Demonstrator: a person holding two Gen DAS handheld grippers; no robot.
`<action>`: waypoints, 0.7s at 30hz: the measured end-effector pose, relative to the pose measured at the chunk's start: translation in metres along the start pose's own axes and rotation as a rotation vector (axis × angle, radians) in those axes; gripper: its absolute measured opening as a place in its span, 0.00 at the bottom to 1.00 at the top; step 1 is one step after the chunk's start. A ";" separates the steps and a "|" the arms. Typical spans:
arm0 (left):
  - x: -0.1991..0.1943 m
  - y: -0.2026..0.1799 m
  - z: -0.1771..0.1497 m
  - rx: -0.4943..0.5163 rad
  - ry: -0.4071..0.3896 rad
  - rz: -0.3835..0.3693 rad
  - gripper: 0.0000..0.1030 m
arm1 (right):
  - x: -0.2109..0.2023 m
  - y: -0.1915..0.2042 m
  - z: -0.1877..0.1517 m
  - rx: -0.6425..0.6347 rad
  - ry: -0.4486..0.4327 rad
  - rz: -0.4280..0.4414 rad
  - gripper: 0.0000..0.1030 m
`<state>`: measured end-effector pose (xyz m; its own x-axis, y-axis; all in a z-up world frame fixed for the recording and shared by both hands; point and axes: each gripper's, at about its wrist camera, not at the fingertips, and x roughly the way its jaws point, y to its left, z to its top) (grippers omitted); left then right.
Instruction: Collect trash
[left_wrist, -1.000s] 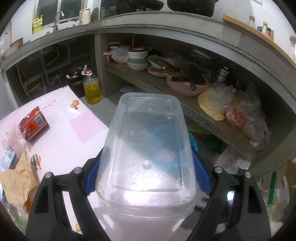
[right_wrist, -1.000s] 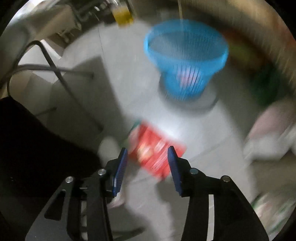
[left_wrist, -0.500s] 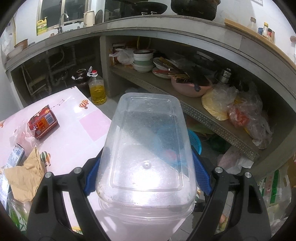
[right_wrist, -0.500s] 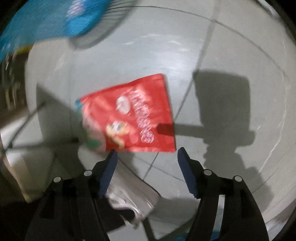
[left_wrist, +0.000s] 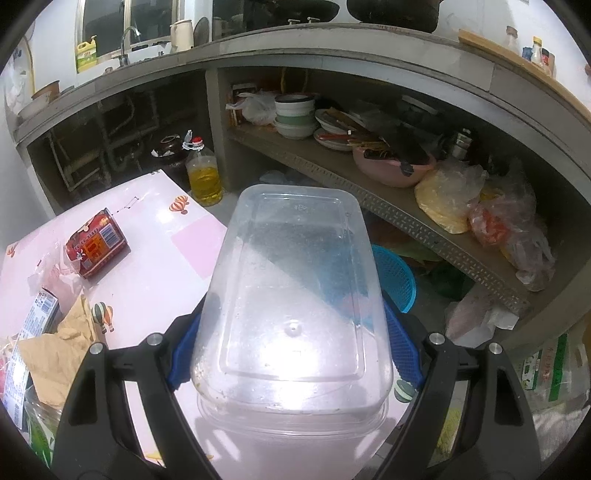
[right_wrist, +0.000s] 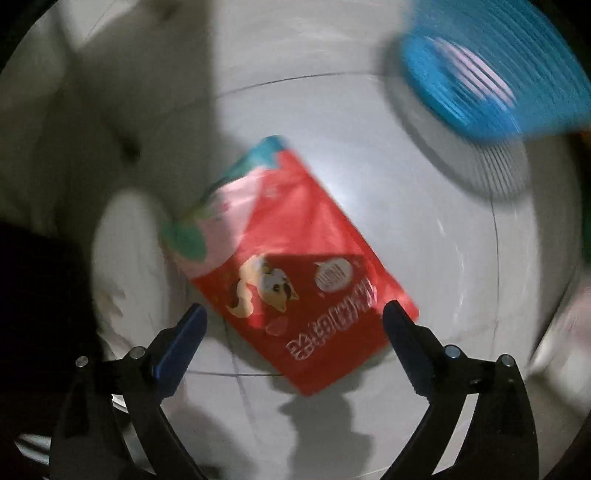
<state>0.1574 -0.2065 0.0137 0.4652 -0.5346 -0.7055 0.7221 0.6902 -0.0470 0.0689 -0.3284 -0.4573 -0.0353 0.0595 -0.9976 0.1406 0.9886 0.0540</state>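
R gripper (right_wrist: 291, 321) spread wide over red snack bag (right_wrist: 295, 266) nr blue basket (right_wrist: 491, 70) | L gripper (left_wrist: 291, 354) clamps clear tub (left_wrist: 295, 288) | I reckon both unbinned, table litter left

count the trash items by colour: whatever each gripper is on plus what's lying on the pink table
clear: 1, plastic container
red: 2, snack bag, red packet
brown: 1, crumpled paper
blue and white: 1, carton
total: 5
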 end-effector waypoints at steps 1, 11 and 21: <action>0.001 0.000 0.000 0.000 0.002 0.003 0.78 | 0.003 0.009 0.002 -0.050 0.000 -0.032 0.90; 0.011 0.001 0.002 0.010 0.032 0.024 0.78 | 0.055 0.066 -0.020 -0.333 -0.016 -0.242 0.90; 0.019 -0.005 0.003 0.029 0.053 0.046 0.78 | 0.078 0.058 -0.001 -0.270 -0.002 -0.194 0.78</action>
<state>0.1641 -0.2223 0.0027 0.4709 -0.4756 -0.7430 0.7157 0.6984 0.0065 0.0729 -0.2665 -0.5319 -0.0339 -0.1336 -0.9905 -0.1355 0.9825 -0.1279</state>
